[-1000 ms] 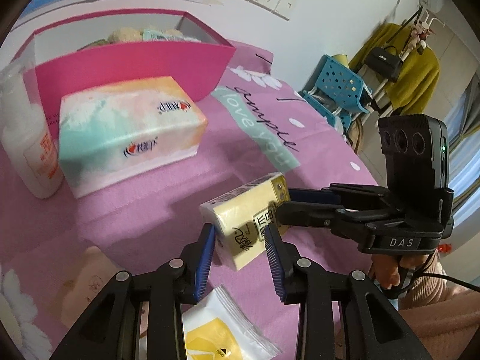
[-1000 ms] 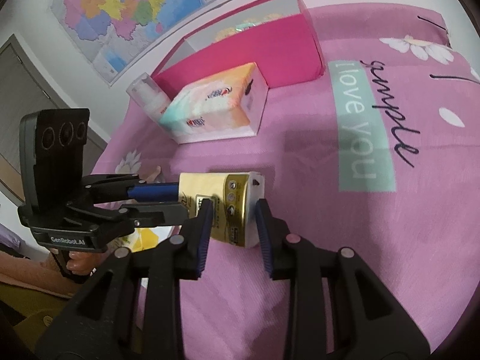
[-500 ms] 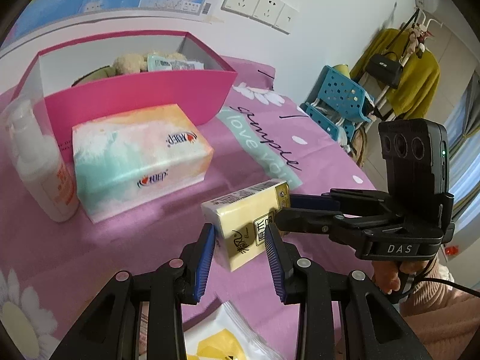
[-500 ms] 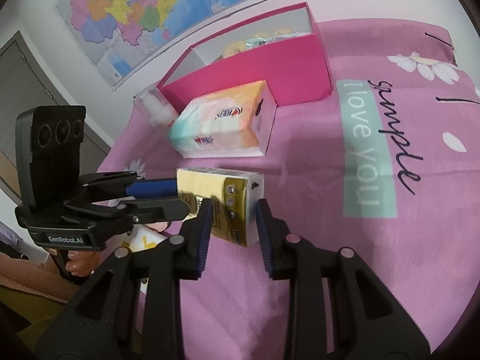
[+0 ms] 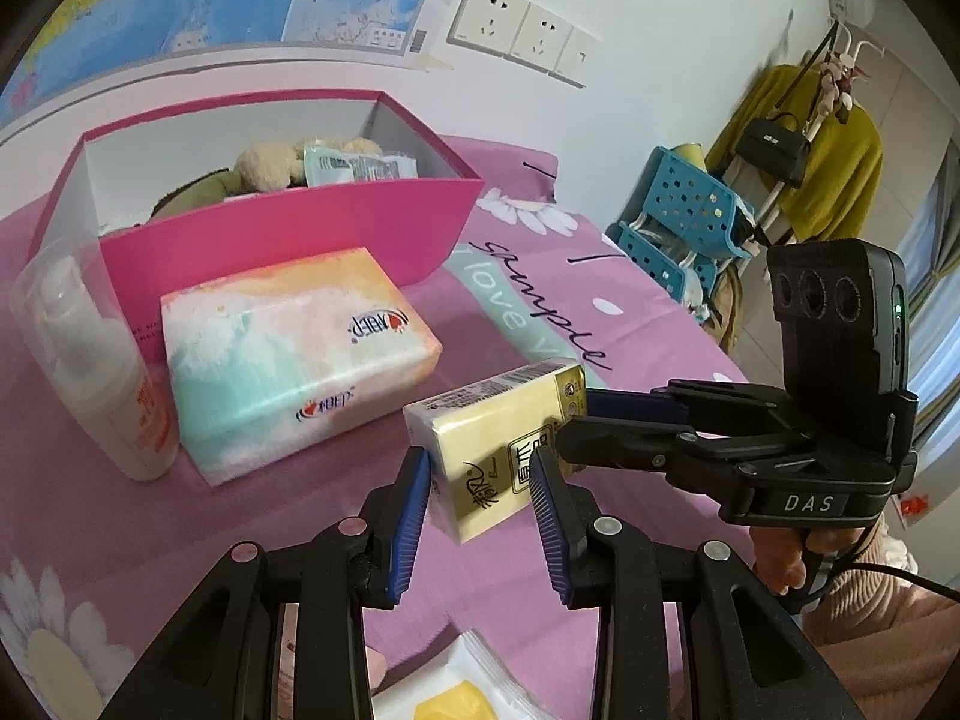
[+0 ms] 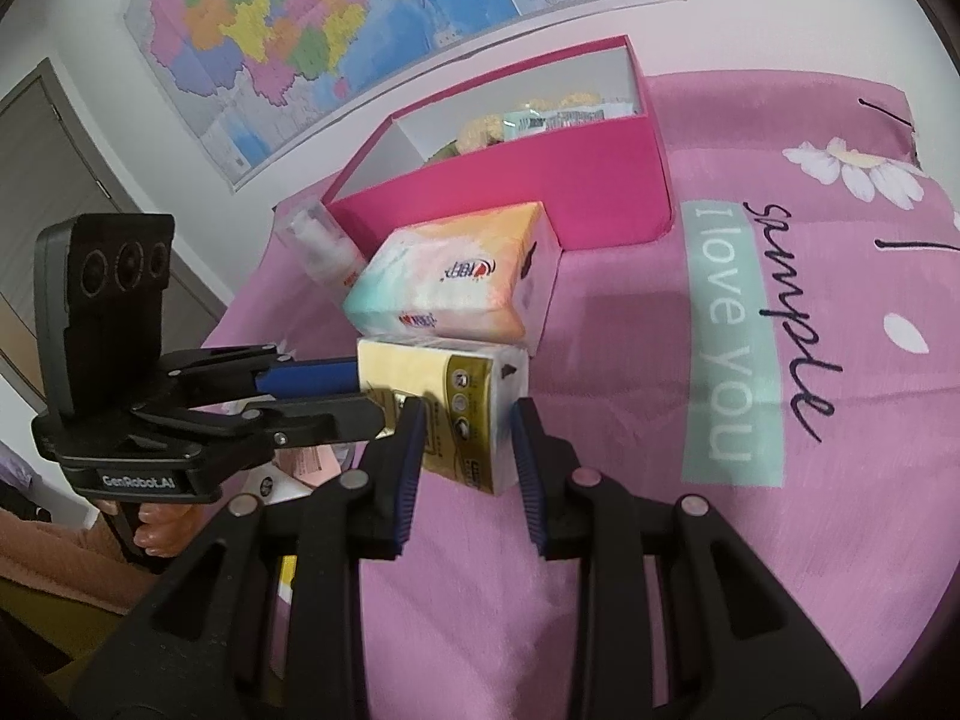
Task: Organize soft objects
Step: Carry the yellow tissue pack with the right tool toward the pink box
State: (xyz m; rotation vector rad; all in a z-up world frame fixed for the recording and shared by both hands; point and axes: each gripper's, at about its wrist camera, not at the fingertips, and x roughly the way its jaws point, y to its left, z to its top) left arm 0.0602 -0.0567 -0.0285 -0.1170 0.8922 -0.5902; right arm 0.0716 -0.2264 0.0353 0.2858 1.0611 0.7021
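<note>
A yellow tissue pack point(image 5: 492, 438) is held in the air between both grippers, above the pink bedsheet. My left gripper point(image 5: 480, 480) is shut on its near end. My right gripper point(image 6: 468, 432) is shut on the other end of the pack point(image 6: 444, 402). The right gripper also shows in the left wrist view point(image 5: 606, 426), and the left gripper in the right wrist view point(image 6: 354, 396). Behind stands an open pink box point(image 5: 288, 228) holding a plush toy point(image 5: 270, 165) and a packet. A large pastel tissue pack point(image 5: 288, 354) lies in front of the box.
A white pump bottle point(image 5: 96, 378) stands left of the large tissue pack. A white and yellow packet point(image 5: 468, 690) lies under the left gripper. Blue plastic baskets point(image 5: 684, 216) and a coat rack stand beyond the bed's right edge. A wall is behind the box.
Both grippers have lifted the yellow tissue pack higher off the sheet. The pink box's inside has come more into view.
</note>
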